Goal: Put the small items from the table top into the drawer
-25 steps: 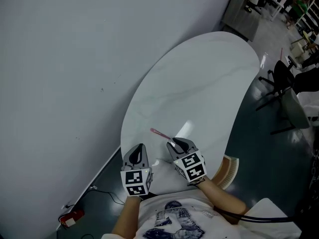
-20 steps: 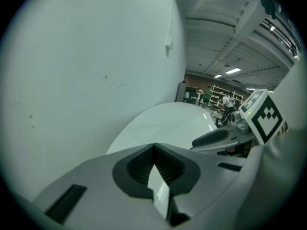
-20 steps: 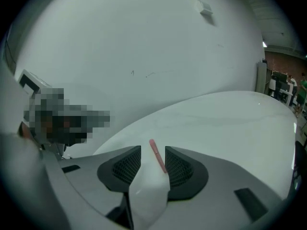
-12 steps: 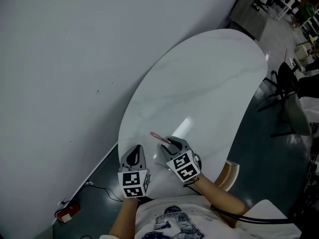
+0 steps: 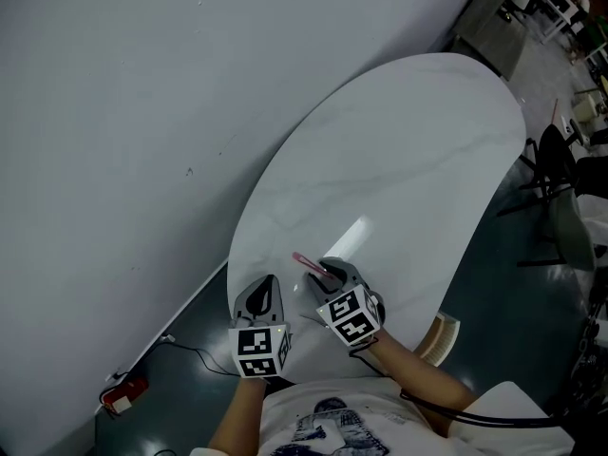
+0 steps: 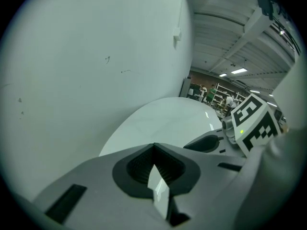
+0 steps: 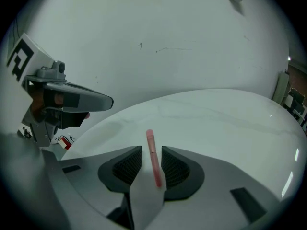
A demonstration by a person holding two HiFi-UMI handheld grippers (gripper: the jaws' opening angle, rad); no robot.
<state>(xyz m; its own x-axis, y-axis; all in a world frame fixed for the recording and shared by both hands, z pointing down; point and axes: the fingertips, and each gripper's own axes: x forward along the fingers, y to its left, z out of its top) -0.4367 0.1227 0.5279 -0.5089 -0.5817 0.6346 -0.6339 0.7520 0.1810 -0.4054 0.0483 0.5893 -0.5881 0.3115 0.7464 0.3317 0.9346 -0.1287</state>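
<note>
A printed shirt [image 5: 323,424] is being seen nearest, with both forearms being stretched out over the near end of the white table [image 5: 408,150]. The left gripper [image 5: 264,285] is being held over the table's near left rim. Its jaws are being kept together, with nothing between them. The right gripper [image 5: 326,272] is being held just to its right and tilted down at the tabletop. Its jaws are being held apart, having just been opened wide and then drawn in slightly, and nothing is being pressed by the pads. A pink stick [image 7: 153,159] is being straddled by them. It is lying on the table between the right pads, with its far end reaching past the tips toward the left. Farther off, the table is being bordered by a wall [image 5: 142,112] on the left and by dark chairs [image 5: 556,160] at the far right.
</note>
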